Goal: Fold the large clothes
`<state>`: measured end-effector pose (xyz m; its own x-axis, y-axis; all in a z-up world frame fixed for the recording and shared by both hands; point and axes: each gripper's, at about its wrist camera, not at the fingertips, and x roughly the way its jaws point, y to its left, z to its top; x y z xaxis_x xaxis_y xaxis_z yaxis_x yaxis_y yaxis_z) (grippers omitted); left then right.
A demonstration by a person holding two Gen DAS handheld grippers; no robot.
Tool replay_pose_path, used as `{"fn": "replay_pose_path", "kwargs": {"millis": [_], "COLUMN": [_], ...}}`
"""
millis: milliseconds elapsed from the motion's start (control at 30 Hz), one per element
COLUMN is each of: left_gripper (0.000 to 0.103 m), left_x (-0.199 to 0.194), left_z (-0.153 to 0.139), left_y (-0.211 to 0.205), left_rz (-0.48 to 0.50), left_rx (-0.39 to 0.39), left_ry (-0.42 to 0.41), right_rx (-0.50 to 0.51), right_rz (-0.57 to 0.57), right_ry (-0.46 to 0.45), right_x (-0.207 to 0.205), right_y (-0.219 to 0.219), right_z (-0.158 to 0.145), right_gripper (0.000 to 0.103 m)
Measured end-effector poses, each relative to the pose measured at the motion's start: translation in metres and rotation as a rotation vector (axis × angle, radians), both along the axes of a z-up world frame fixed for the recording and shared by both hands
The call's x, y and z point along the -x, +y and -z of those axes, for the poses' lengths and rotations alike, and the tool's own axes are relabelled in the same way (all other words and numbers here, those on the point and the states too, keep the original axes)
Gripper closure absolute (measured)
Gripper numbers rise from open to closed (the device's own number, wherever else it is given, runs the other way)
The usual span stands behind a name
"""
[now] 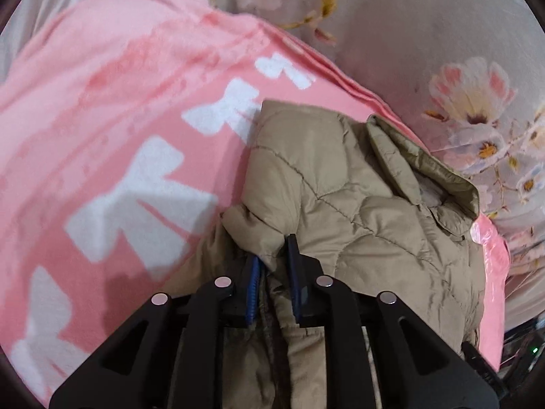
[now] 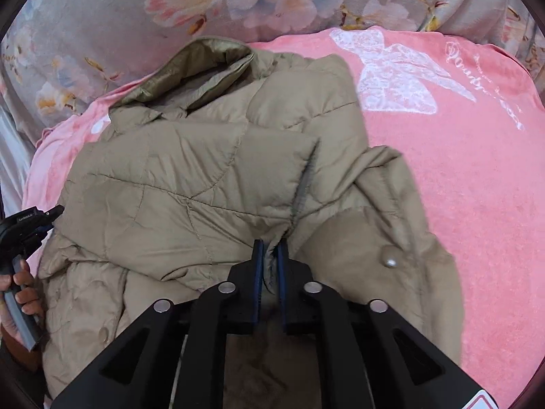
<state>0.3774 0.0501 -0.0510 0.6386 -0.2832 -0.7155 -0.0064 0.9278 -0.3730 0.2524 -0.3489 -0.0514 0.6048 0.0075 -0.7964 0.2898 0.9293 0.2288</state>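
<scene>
Here both tools, left tool (image 1: 274,255) and right tool (image 2: 269,255), pinch the jacket (image 2: 204,184).

Jacket (image 2: 211,184) spread on the blanket (image 2: 460,187), collar (image 2: 201,68) at the far end. Blanket in turn on the bedsheet (image 2: 88,17), beyond and around it. Right gripper (image 2: 269,255) at the jacket's near edge, left gripper (image 2: 51,216) at its left edge.
</scene>
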Motion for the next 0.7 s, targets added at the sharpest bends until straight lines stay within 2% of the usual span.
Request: {"fn": "replay_pose_path", "kwargs": {"millis": [33,133,200,300,367,433,500,600,700], "left_gripper": [0.082,0.073,0.072,0.071,0.068,0.066,0.066,0.067,0.066], "left_x": [0.004,0.018,0.021,0.016,0.01,0.002,-0.008,-0.018,-0.018], "left_z": [-0.007,-0.041,-0.071,-0.1,-0.105,-0.098,-0.072,-0.035,-0.006], "left_y": [0.002,0.009,0.003,-0.021,-0.044,-0.071,-0.097,-0.111,-0.109], "left_rz": [0.009,-0.005,-0.019,0.009,0.063,0.137,0.203,0.219,0.214], "left_rx": [-0.018,-0.164,-0.258,-0.266,-0.251,-0.25,-0.247,-0.235,-0.241], "left_ry": [-0.015,-0.105,-0.182,-0.24,-0.234,-0.194,-0.124,-0.033,-0.007], "right_rx": [0.025,0.105,0.112,0.098,0.103,0.112,0.145,0.173,0.197], "right_rz": [0.028,0.088,0.092,0.068,0.035,-0.014,-0.055,-0.096,-0.092], "right_ry": [-0.015,-0.049,-0.094,-0.166,-0.19,-0.193,-0.166,-0.101,-0.047], "right_x": [0.012,0.033,0.037,0.025,0.003,-0.018,-0.038,-0.056,-0.059], "right_y": [-0.005,-0.011,-0.011,0.002,0.018,0.036,0.054,0.067,0.066], "right_z": [-0.012,-0.038,-0.057,-0.082,-0.089,-0.086,-0.075,-0.049,-0.025], "right_gripper": [0.08,0.078,0.078,0.079,0.08,0.081,0.081,0.082,0.082]}}
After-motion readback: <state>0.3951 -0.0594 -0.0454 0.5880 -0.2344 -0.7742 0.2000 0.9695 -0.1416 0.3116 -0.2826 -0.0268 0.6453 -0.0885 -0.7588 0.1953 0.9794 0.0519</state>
